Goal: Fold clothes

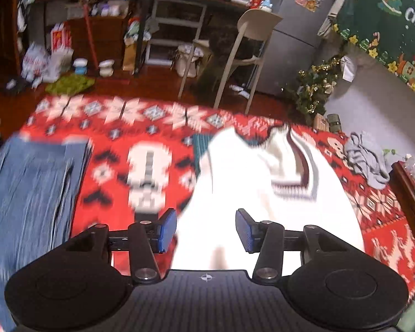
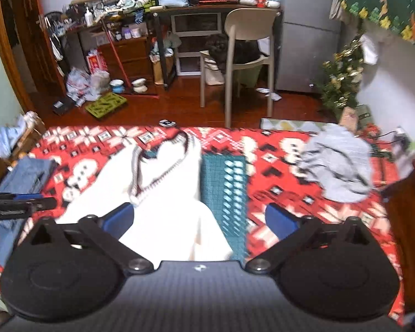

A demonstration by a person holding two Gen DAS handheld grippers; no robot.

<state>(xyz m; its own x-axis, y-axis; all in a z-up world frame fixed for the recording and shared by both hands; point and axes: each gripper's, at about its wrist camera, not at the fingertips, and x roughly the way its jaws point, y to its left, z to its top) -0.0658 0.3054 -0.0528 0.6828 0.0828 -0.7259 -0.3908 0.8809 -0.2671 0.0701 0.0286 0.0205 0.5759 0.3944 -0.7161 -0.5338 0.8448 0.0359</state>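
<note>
White V-neck sweater vest (image 2: 163,193) lies mid-blanket (image 2: 276,193), partly over a teal mat (image 2: 224,191); long axis runs near edge to far edge, neckline toward the far edge. Soft, light knit, probably floppy; I'd pinch hem corners or shoulders. My left gripper (image 1: 206,229) and right gripper (image 2: 199,218) are both released, holding nothing.

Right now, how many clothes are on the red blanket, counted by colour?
White: 1, the sweater
Blue: 1, the jeans
Grey: 1, the crumpled garment
Total: 3
</note>
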